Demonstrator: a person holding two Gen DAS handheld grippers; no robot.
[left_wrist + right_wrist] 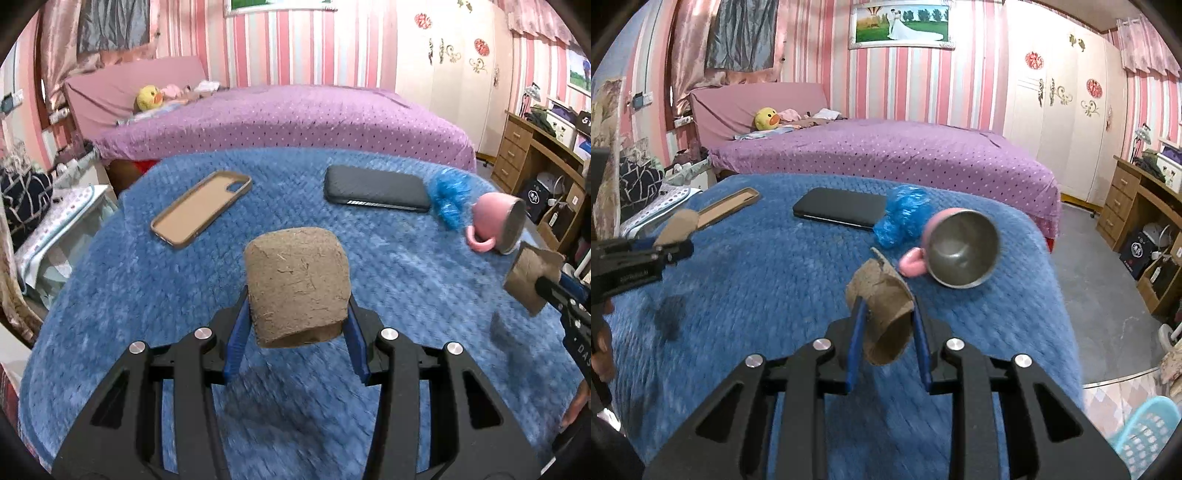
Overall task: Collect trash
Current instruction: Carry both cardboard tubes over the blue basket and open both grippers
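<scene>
My left gripper (295, 314) is shut on a flattened brown cardboard tube (297, 286), held above the blue blanket (184, 314). My right gripper (888, 314) is shut on a torn brown cardboard tube (882, 312), also above the blanket. In the left wrist view the right gripper (546, 288) shows at the right edge with its tube (532, 277). In the right wrist view the left gripper (670, 247) shows at the left with its tube (679, 225). A crumpled blue plastic bag (903, 216) lies beside the pink cup; it also shows in the left wrist view (448, 195).
On the blanket lie a tan phone case (201, 208), a black phone (376, 188) and a pink cup (960, 249) on its side. A light blue basket (1141, 435) stands on the floor at the lower right. A purple bed (886, 155) is behind, a wooden desk (1137, 206) at the right.
</scene>
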